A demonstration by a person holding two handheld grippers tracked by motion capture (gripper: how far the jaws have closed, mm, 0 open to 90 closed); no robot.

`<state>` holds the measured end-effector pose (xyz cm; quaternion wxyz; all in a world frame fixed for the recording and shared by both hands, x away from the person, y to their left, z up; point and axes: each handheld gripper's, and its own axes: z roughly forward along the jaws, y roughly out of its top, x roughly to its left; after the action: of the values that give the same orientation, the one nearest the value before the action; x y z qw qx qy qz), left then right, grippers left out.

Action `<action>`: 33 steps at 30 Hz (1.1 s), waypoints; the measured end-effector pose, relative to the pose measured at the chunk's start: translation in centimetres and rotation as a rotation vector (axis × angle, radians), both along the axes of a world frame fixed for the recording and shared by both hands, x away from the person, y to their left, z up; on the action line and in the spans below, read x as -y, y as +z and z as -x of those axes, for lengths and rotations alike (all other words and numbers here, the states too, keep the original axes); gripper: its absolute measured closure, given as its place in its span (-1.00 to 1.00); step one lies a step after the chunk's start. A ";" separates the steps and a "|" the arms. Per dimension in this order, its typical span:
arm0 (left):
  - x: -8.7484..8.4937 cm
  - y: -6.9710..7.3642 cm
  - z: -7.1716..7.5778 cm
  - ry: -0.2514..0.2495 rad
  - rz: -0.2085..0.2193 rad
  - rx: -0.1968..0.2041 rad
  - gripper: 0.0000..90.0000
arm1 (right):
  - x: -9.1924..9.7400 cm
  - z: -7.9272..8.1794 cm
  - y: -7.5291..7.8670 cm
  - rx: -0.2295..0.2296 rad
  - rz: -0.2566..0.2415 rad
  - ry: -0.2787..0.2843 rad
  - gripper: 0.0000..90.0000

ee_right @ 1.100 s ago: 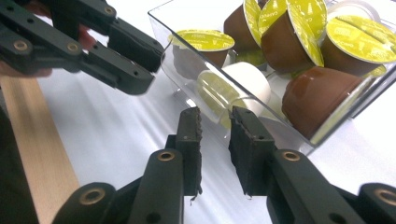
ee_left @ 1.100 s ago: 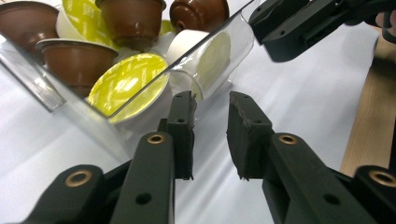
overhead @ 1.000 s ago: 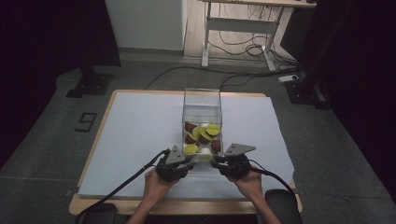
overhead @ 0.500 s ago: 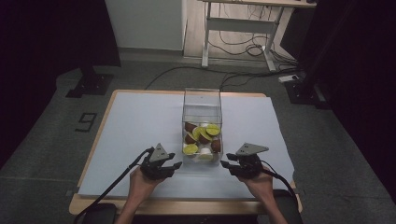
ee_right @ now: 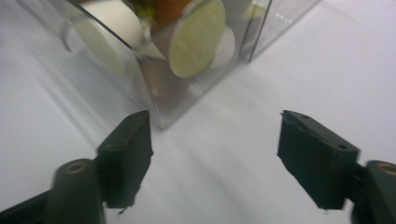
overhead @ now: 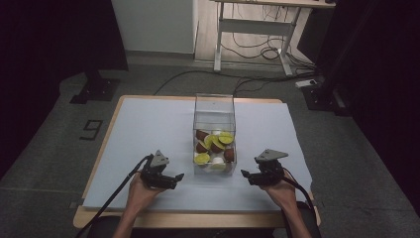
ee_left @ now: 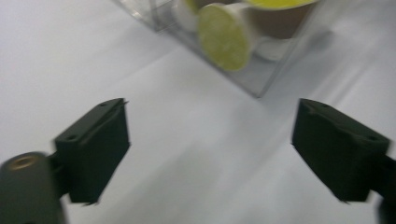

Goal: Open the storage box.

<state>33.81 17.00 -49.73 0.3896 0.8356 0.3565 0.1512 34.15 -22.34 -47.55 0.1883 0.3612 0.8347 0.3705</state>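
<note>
A clear plastic box (overhead: pixel 214 106) stands mid-table, with several round capsules with lime-green, brown and white faces in its bottom. A green-faced capsule (overhead: pixel 202 158) lies at its front left corner. My left gripper (overhead: pixel 176 177) rests low over the sheet, left of the box's front, apart from it. My right gripper (overhead: pixel 245 174) is on the other side, also apart. Both pairs of jaws have just been opening and nothing is between them. The left gripper (ee_left: pixel 215 154) faces a box corner (ee_left: pixel 261 79) and a green capsule (ee_left: pixel 222 37). The right gripper (ee_right: pixel 219 156) faces the box (ee_right: pixel 116 70).
A pale blue sheet (overhead: pixel 138 129) covers the wooden table, whose near edge (overhead: pixel 198 219) shows below the hands. Cables trail from both grippers toward the person. Behind the table are a black stand base (overhead: pixel 94 89), a desk frame (overhead: pixel 247 29) and floor cables.
Both hands have drawn away from the box's front corners, the left gripper to the left, the right one to the right, both nearer the table's front. Their jaws have opened.
</note>
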 end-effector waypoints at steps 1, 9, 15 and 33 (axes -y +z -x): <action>-0.3 -0.3 -0.2 0.007 -0.004 -0.012 -0.93 | 0.1 -0.1 -0.2 -0.001 0.008 -0.005 -0.53; -0.7 -1.7 -0.9 0.018 -0.017 -0.050 -1.00 | 0.5 -1.0 -2.4 -0.049 0.036 -0.041 -0.87; -0.5 -2.7 -1.2 0.025 -0.070 -0.078 -1.00 | 0.6 -1.3 -3.7 -0.108 0.032 -0.028 -1.00; -0.1 -3.1 -1.3 0.020 -0.114 -0.088 -1.00 | 0.4 -1.5 -5.2 -0.165 0.086 -0.007 -1.00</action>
<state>35.09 17.12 -52.84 0.3239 0.8586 0.3723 0.1385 35.69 -22.75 -52.75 0.1354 0.3849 0.8614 0.3025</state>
